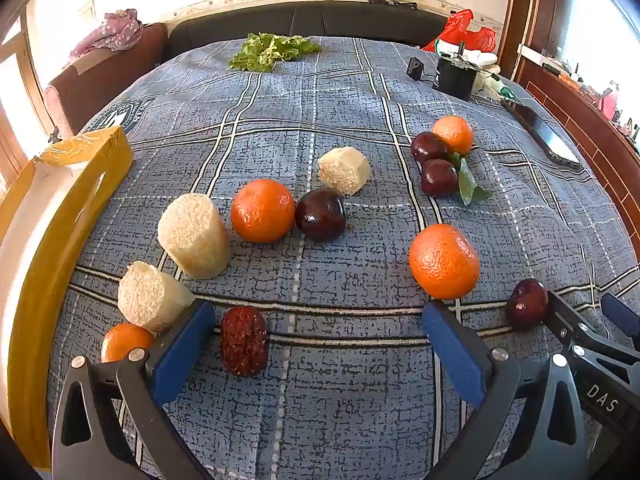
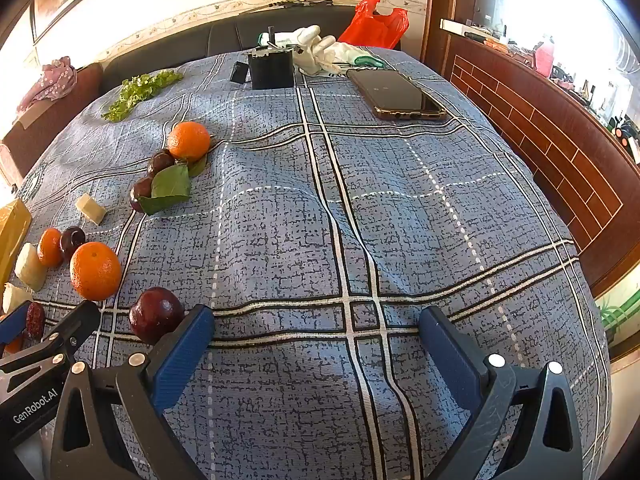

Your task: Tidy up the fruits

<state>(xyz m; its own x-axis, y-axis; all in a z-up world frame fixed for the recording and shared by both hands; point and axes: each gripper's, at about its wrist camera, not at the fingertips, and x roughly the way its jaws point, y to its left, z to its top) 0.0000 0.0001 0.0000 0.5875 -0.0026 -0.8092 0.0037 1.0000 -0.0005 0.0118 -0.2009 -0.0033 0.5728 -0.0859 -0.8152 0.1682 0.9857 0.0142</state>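
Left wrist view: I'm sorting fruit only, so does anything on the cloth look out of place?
Yes. Three pale loofah-like sponge chunks lie among the oranges and plums, and they are not fruit. Nothing looks spilled or damaged.

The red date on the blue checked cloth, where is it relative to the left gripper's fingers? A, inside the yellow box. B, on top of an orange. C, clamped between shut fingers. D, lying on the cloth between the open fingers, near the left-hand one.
D. In the left wrist view the red date lies on the cloth between the spread fingers of the left gripper, close to the left-hand finger and not clamped.
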